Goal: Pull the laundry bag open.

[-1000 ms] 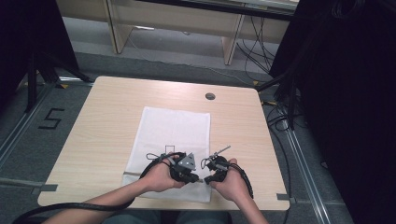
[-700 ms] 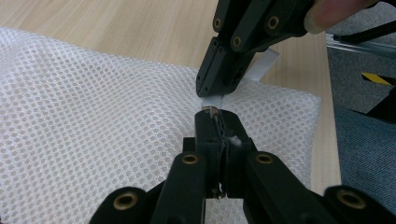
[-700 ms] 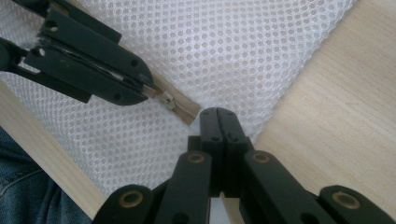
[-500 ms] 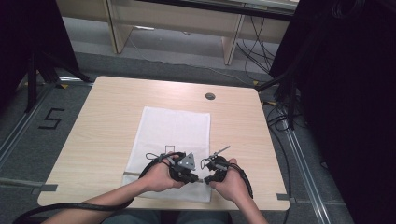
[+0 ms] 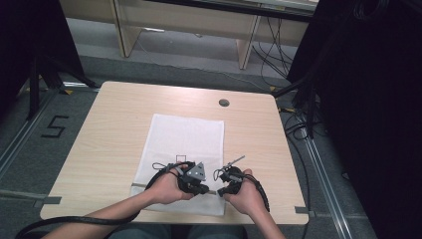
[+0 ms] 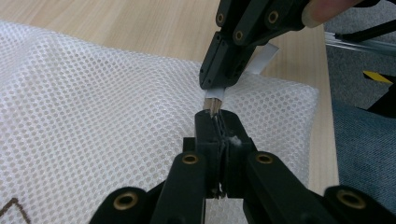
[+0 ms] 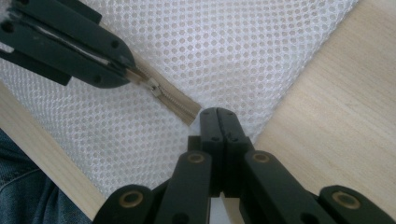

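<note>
Mesh bag: a white mesh laundry bag (image 5: 186, 144) lies flat in the middle of the wooden table (image 5: 114, 124), with its zipper edge at the side near the person.
Zipper: a beige zipper tape (image 7: 175, 100) runs along this near edge; the small metal slider (image 7: 154, 87) sits on it between the two grippers.
Left gripper: the left gripper (image 5: 203, 188) has its jaws pressed together on the zipper, pinching at the slider or its pull tab; which of the two cannot be told. In the right gripper view it (image 7: 122, 67) comes from the upper left.
Right gripper: the right gripper (image 5: 221, 191) has its jaws closed on the end of the zipper tape, just beside the bag's corner; its own view shows the tape going in between the tips (image 7: 217, 115).
Hands: both hands rest low at the near table edge, close together.
Step in hand: probably the start of unzipping or zipping; one gripper anchors the tape, the other holds the slider.
Next move: it calls for a straight pull of the slider along the tape while the right grip keeps the tape tight; a slanted pull may let the thin tab slip out.
</note>
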`<control>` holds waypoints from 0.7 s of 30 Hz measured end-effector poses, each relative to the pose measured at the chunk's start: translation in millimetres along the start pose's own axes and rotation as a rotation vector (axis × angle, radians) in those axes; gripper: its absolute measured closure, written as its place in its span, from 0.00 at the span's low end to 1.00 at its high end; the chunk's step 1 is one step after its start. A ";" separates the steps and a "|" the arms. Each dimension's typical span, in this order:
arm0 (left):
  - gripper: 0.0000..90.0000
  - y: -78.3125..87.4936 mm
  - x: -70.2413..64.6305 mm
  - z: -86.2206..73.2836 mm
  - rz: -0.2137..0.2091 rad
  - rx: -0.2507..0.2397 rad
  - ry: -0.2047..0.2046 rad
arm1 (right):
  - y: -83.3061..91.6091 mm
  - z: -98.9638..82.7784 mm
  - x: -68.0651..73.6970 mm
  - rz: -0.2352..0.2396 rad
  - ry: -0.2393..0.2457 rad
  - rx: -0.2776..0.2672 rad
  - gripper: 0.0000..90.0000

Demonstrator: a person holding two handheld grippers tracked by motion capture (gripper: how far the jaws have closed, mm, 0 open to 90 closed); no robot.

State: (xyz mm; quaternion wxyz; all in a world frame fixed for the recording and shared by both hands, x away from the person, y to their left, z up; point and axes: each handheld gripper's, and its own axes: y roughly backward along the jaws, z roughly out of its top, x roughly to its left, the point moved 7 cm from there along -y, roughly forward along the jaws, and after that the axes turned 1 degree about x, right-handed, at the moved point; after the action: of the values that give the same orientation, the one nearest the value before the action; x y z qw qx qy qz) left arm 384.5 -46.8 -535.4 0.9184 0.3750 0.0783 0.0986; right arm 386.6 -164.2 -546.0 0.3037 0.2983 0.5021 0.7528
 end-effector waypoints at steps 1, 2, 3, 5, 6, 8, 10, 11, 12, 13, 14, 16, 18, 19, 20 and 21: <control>0.97 0.2 0.1 -0.4 0.000 0.002 -0.001 | -0.2 0.0 0.1 -0.004 -0.001 0.000 1.00; 0.97 0.6 0.1 -0.7 -0.002 0.001 -0.003 | 0.0 -0.4 0.9 -0.005 -0.013 0.004 1.00; 0.97 0.8 0.1 -0.8 -0.001 0.001 -0.001 | 0.2 -0.4 0.9 -0.001 -0.014 0.002 1.00; 0.97 1.7 0.2 -1.3 -0.002 -0.002 0.003 | 0.2 -0.3 0.6 -0.001 -0.016 0.000 1.00; 0.97 2.3 0.8 -1.4 -0.002 -0.003 -0.006 | 0.1 -0.3 0.5 -0.002 -0.016 0.000 1.00; 0.97 1.7 -0.2 -1.7 -0.002 -0.008 0.004 | 0.2 -0.4 0.5 0.001 -0.015 -0.001 1.00; 0.97 2.3 -0.2 -1.9 0.000 -0.007 0.004 | -0.4 -0.1 0.4 0.002 -0.017 -0.009 1.00; 0.97 2.7 0.2 -2.4 0.002 -0.004 0.000 | -0.1 -0.3 0.2 0.002 -0.016 -0.007 1.00; 0.97 3.0 0.3 -2.5 0.001 -0.005 0.002 | -0.3 -0.4 0.0 0.003 -0.017 -0.008 1.00; 0.97 3.4 0.7 -2.5 0.002 -0.005 -0.003 | -0.3 -0.4 -0.2 0.003 -0.013 -0.010 1.00; 0.97 3.9 0.5 -2.6 0.002 -0.006 0.003 | 0.0 -1.1 0.3 0.002 -0.027 0.000 1.00; 0.97 4.4 1.0 -2.9 -0.001 -0.010 -0.002 | -0.3 -0.3 -0.1 0.003 -0.015 -0.008 1.00; 0.97 4.1 1.2 -3.9 0.001 -0.010 -0.003 | -0.2 -0.4 0.2 0.002 -0.014 -0.007 1.00; 0.97 4.2 1.2 -4.0 0.000 -0.012 -0.003 | -0.2 -0.4 0.1 0.002 -0.014 -0.008 1.00; 0.97 4.1 0.3 -4.1 -0.001 -0.014 0.012 | -0.3 -0.3 0.1 0.003 -0.014 -0.009 1.00; 0.97 4.3 0.7 -3.7 0.000 -0.014 0.000 | -0.2 -0.4 0.1 0.003 -0.015 -0.009 1.00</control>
State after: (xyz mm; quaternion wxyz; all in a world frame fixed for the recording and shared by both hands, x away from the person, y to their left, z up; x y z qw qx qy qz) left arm 383.9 -41.1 -535.0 0.9210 0.3687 0.0777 0.0991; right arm 386.3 -164.2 -546.3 0.3076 0.3031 0.4961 0.7533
